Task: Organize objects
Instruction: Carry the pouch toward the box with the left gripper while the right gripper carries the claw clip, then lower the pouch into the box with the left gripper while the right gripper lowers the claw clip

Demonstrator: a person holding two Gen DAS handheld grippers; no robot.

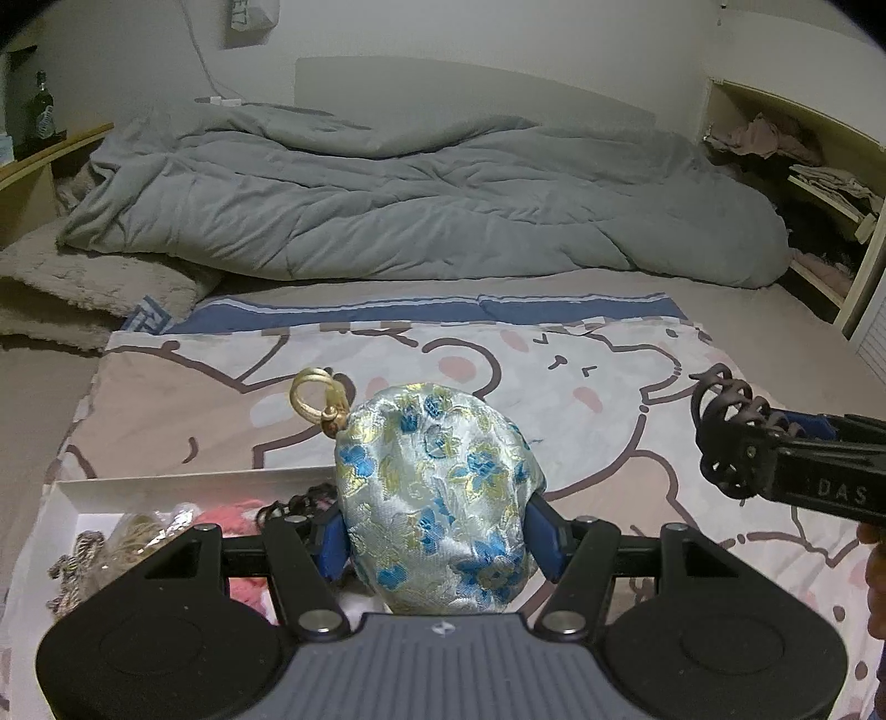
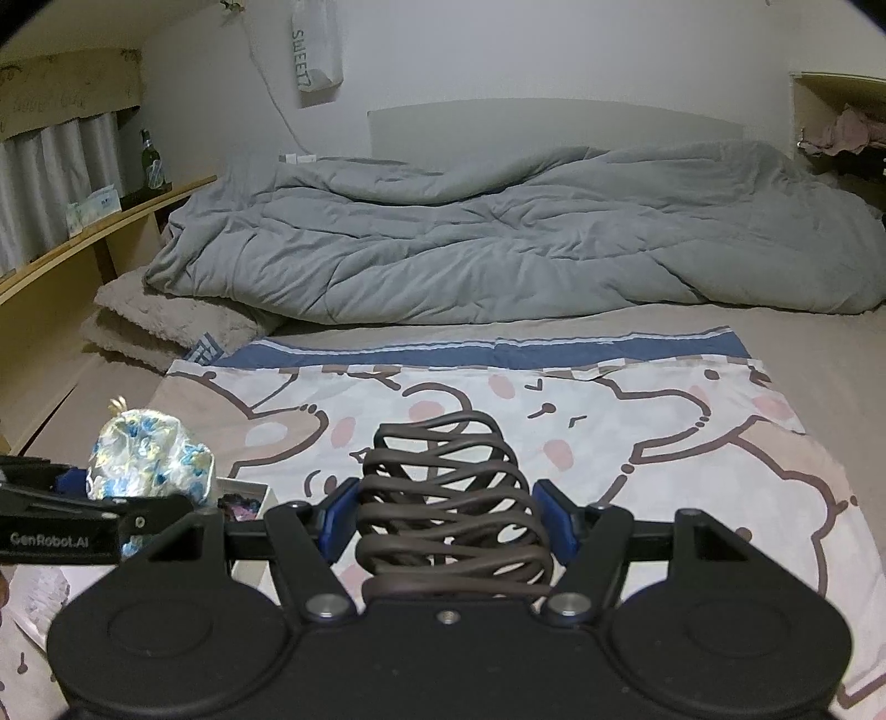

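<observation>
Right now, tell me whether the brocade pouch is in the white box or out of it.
Out. The brocade pouch is clamped in the left tool, held above the white box, whose hair ties lie below it.

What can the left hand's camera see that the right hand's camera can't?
Only the left wrist view shows the gold ring on the flowery pouch, the pink and braided bits inside the white box, and folded clothes on the shelves.

Only the right wrist view shows the grey curtain, the tissue pack and the hanging SWEET bag.

Both show the pouch held in the left gripper, the brown claw clip in the right gripper, the grey duvet, the bear sheet and the green bottle.
</observation>
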